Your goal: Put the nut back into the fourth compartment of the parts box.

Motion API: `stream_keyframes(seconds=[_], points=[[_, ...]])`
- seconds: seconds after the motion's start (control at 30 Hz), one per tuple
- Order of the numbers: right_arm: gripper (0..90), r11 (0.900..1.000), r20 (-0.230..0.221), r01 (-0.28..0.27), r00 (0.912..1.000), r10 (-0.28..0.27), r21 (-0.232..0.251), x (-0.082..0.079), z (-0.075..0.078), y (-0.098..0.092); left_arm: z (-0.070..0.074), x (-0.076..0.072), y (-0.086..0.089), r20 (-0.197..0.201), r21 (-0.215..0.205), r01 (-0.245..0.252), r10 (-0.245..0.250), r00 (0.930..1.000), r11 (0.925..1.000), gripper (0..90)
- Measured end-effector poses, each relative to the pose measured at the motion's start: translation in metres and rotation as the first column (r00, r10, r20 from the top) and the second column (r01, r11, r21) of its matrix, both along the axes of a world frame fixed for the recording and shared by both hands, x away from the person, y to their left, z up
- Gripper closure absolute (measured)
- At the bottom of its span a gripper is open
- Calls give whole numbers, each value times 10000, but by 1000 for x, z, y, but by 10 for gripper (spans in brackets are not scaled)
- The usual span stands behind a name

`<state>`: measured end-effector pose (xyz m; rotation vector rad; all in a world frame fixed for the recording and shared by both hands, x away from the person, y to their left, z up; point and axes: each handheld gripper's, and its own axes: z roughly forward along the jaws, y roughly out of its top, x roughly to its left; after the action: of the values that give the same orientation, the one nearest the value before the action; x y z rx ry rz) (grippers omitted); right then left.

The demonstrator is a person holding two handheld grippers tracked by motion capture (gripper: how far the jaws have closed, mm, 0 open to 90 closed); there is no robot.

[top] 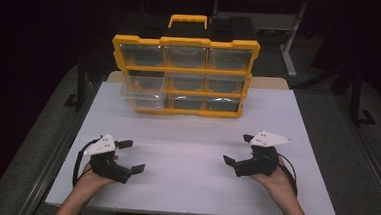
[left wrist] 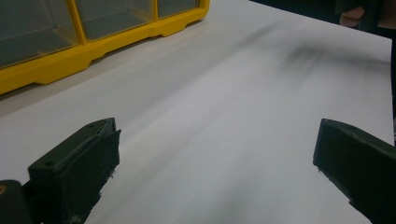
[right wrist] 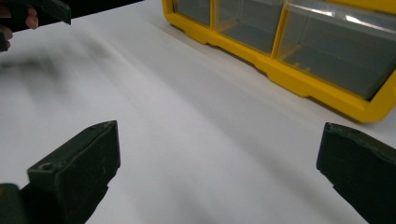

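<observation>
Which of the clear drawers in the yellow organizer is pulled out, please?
The lower-left drawer is pulled out: it juts forward past the yellow frame while the others sit flush.

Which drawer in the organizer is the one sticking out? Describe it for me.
At the white table's far edge stands a yellow-framed organizer with nine clear plastic drawers. Look at its left column: the clear plastic drawer there juts forward past the frame, while its neighbours sit flush.

A broad bare stretch of surface (top: pixel 195 153) lay between both tongs and the yellow organizer (top: pixel 183 77); its pulled-out bottom-left drawer (top: pixel 142 92) jutted toward the left side.
</observation>
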<state>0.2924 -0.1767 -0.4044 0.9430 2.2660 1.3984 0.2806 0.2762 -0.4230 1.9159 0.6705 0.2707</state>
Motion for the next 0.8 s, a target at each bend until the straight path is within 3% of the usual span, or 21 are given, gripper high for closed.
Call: stream_keyframes(seconds=[0.23, 0.53, 0.8], points=[[0, 9998, -176, 163, 9997, -164, -65, -11, -14, -12, 2, -2, 0, 167, 25, 21, -22, 9999, 10000, 2], [0, 9994, -293, 276, 9992, -282, -208, -22, -25, -23, -1, -3, 4, 63, 33, -80, 79, 9999, 10000, 2], [0, 9992, -2, 365, 9993, -365, -190, -24, -25, -30, -3, -4, 3, 95, 154, 13, -15, 10000, 9999, 2]])
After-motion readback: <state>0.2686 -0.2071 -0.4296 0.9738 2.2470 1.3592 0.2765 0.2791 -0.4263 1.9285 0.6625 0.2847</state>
